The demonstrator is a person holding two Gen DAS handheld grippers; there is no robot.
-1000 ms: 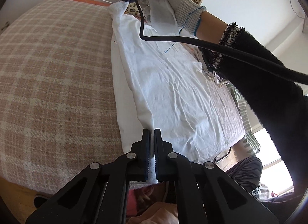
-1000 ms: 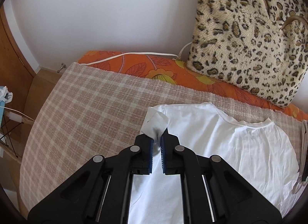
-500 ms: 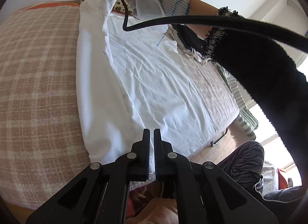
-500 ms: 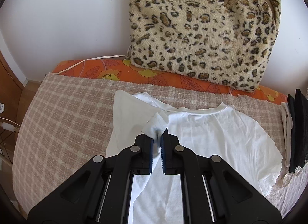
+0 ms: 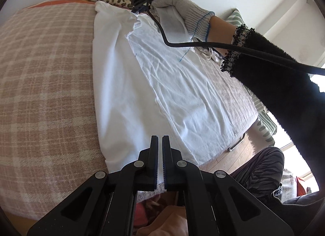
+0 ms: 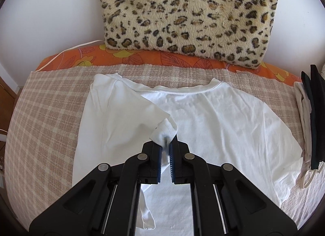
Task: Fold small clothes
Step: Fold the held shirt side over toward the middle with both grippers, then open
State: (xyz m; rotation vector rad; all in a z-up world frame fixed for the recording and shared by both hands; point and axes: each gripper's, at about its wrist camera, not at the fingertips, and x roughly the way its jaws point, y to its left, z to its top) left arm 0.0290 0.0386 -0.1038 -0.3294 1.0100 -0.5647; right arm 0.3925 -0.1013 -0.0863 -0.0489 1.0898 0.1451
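One white T-shirt (image 6: 213,126) lies on one plaid blanket (image 6: 46,114). One leopard-print cushion (image 6: 189,12) stands behind. Two grippers show, the left gripper (image 5: 160,144) and the right gripper (image 6: 166,148). One gloved hand (image 5: 182,12) is visible.

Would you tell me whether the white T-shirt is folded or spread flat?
Partly folded: one side of the white T-shirt lies doubled over its middle, the other side is flat.

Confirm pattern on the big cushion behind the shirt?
Leopard print, tan with dark spots, on the cushion; clearest in the right wrist view.
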